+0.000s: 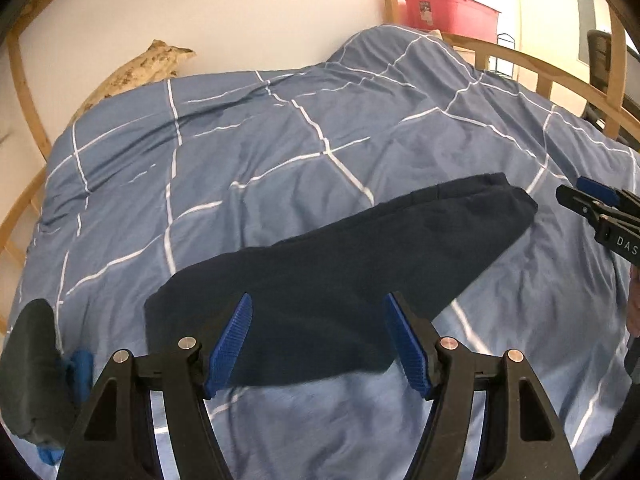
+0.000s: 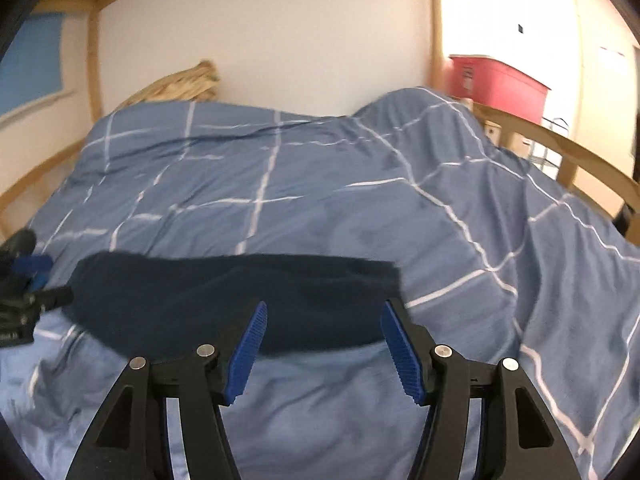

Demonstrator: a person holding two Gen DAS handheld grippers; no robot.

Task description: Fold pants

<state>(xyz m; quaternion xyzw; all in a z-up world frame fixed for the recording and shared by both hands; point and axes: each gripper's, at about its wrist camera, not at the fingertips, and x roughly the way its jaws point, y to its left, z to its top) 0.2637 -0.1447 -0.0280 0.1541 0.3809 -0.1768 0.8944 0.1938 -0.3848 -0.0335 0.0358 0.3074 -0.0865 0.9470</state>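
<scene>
A bed fills both wrist views, covered by a rumpled blue duvet (image 1: pixel 280 168) crossed with thin white lines that form large squares. The duvet rises into a hump at the far right. A light wooden bed frame (image 1: pixel 520 64) curves around the far and right edges, with a pale wall behind it. Beyond the frame at the far right stands a red storage bin (image 1: pixel 448 10). A tan mottled pillow (image 1: pixel 136 72) lies at the far left, against the wall.

The dark navy pants (image 1: pixel 340 280) lie folded into one long narrow strip on the near part of the duvet. In the left wrist view the strip runs from near left up to the far right. In the right wrist view it lies almost straight across, slightly blurred.

The left gripper (image 1: pixel 318 344) hangs above the near end of the pants. Its blue ribbed pads stand spread apart and nothing is pinched between them. The right gripper (image 2: pixel 322 350) hangs over the near edge of the pants, jaws likewise spread and empty. In the left wrist view the right gripper shows at the right edge, just beyond the far end of the pants.

A dark grey rounded object (image 1: pixel 32 368) sits at the near left edge; what it is cannot be told.
</scene>
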